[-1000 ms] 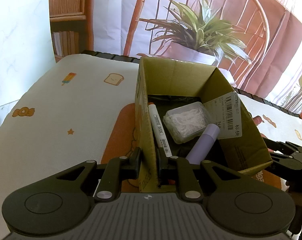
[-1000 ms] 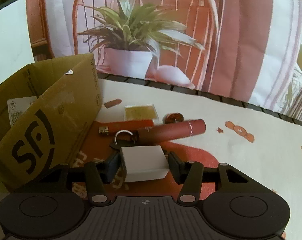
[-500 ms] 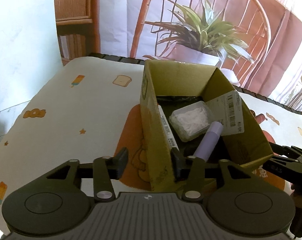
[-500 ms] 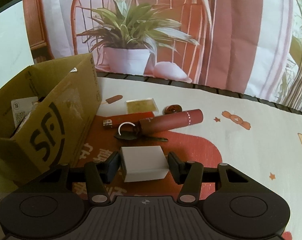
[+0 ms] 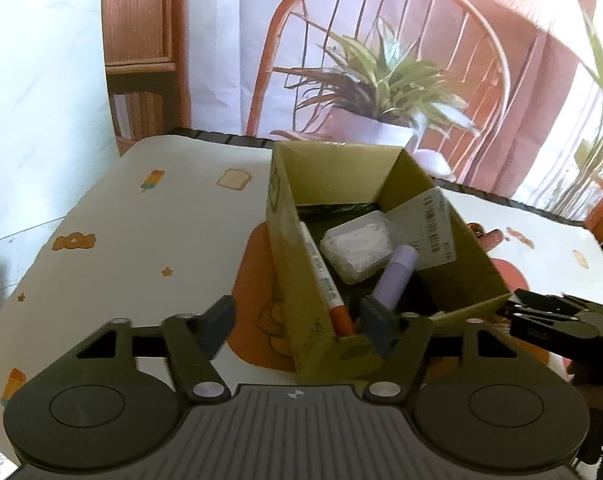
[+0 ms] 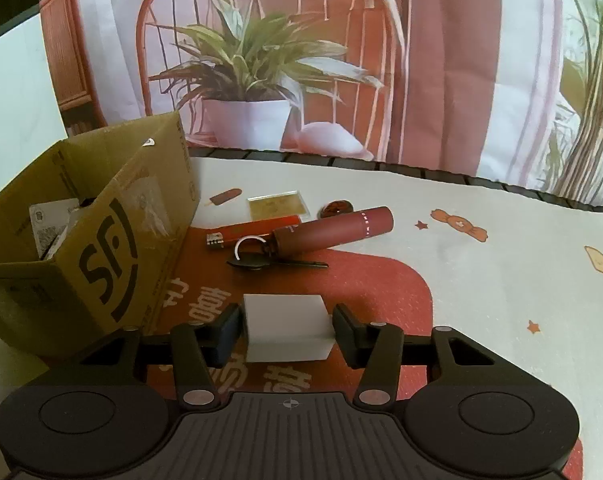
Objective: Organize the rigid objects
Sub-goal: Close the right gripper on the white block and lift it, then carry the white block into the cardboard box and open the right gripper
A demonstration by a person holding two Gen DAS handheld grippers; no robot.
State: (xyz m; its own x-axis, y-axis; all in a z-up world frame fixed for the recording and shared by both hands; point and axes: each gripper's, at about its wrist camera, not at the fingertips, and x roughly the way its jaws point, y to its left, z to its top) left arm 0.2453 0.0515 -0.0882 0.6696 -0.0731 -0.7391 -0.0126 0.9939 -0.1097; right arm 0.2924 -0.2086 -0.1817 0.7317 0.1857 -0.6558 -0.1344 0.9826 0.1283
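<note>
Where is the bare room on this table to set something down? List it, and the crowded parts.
Free: the cloth left of the cardboard box, out to the table's left edge, and the cloth right of the red tube. Crowded: the strip between box and tube, with the lighter, gold card and key. The box already holds a marker, purple tube and clear case.

The table (image 5: 149,248) lies bare from 8 to 11 o'clock of the box (image 5: 297,280); a hand passes freely there. The box's upright walls block any level approach, so its inside is reached only from above, and a tub (image 5: 359,248), a purple tube (image 5: 395,278) and a marker (image 5: 329,292) crowd the floor. At 3 o'clock of the box, a key (image 6: 269,262), lighter (image 6: 257,232), red tube (image 6: 333,230) and gold card (image 6: 276,205) lie close together. The table (image 6: 501,280) at 3 o'clock beyond them is open.
</note>
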